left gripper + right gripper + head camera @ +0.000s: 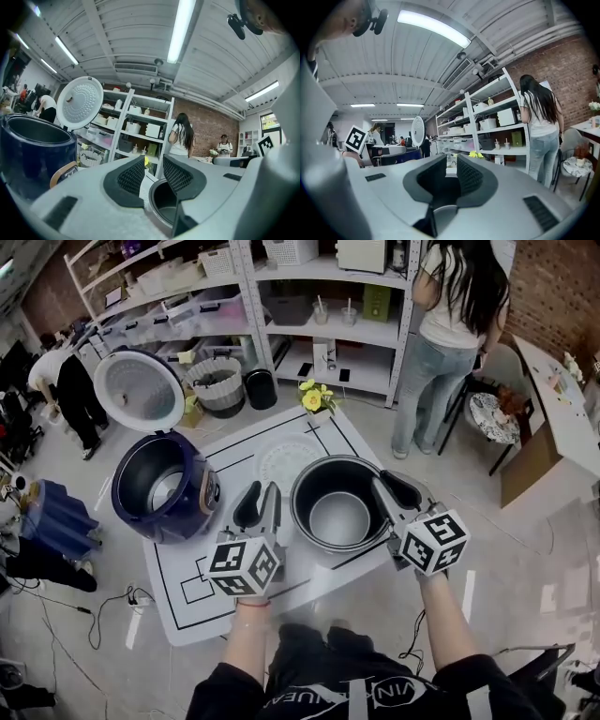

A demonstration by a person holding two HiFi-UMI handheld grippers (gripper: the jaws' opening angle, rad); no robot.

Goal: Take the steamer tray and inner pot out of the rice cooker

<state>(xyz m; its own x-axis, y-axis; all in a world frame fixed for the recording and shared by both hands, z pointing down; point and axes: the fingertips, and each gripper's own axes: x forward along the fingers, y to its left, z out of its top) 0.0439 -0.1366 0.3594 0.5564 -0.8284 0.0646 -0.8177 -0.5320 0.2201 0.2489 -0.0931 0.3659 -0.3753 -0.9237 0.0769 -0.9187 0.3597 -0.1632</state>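
Nearest, the left gripper [261, 495] [153, 173] and the right gripper [394, 488] [452, 173] point level, away from the person, one on each side of the inner pot [337, 521] [161, 206] [440, 218]. The left jaws stand partly apart and clamp the pot's left rim, one jaw outside the wall and one inside. The right jaws sit closer together and pinch the right rim. The pot hangs upright between them over the white mat [187, 596] on the floor, out of the rice cooker [159, 493] [33, 154], which stands just to its left with its cavity bare and its lid [141, 390] [79, 101] raised. Just beyond the pot the white steamer tray [286, 457] lies flat on the mat. Farther off are yellow flowers [314, 395], then the shelves [309, 324] and, to the right, a standing person [450, 334]
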